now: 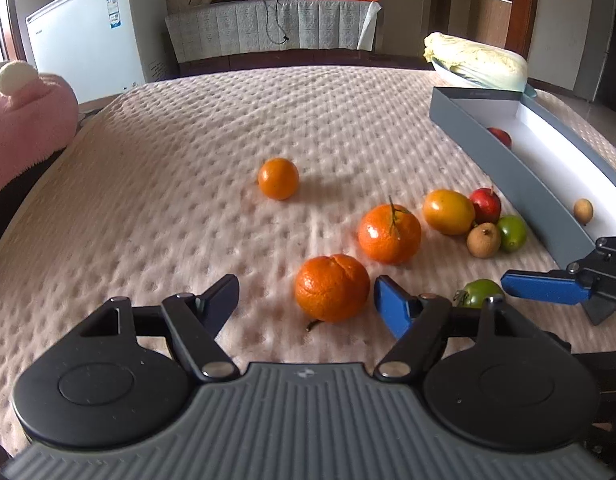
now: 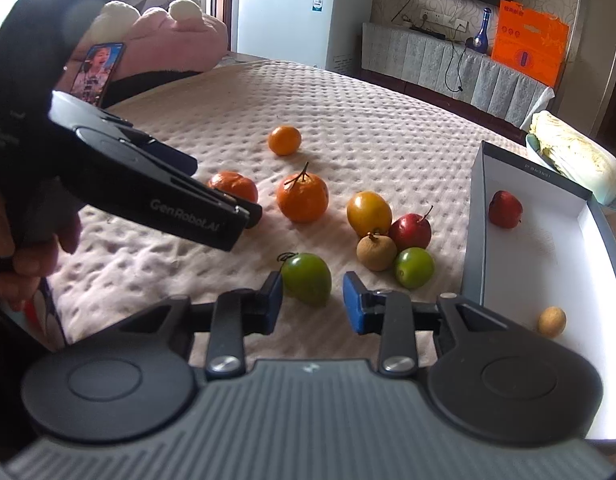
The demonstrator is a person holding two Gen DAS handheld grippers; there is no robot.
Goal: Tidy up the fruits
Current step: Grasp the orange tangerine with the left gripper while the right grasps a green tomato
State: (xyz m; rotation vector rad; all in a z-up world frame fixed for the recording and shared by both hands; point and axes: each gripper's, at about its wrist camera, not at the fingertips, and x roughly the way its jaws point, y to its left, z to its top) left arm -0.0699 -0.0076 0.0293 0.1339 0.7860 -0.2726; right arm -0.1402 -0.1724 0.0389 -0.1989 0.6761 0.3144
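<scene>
I'm working over a bed (image 1: 187,128) with a knobbly pink cover in a lived-in room; a white freezer (image 1: 91,32) stands beyond its far edge and a grey-walled box (image 1: 520,176) lies along its right edge. Two small fruits already sit inside the box. The rest are loose on the cover, mostly toward the right edge, with one small orange (image 1: 278,179) alone nearer the middle.

The relation that matters: each gripper has its own fruit straight ahead, between its fingers. My left gripper (image 1: 305,304) stands fairly wide around the wrinkled mandarin (image 1: 332,287) — a clear gap on the left side and a narrower one on the right, nothing pressed yet. My right gripper (image 2: 312,306) is narrower and brackets the green fruit (image 2: 308,278), its left finger at or nearly on the skin, the right one just apart; I judge it not gripped yet.

The right gripper is nearer the box, so I'd expect the green fruit to go in first. Its long axis seems to lie roughly along the gripper's line, which suits the pinch.
</scene>
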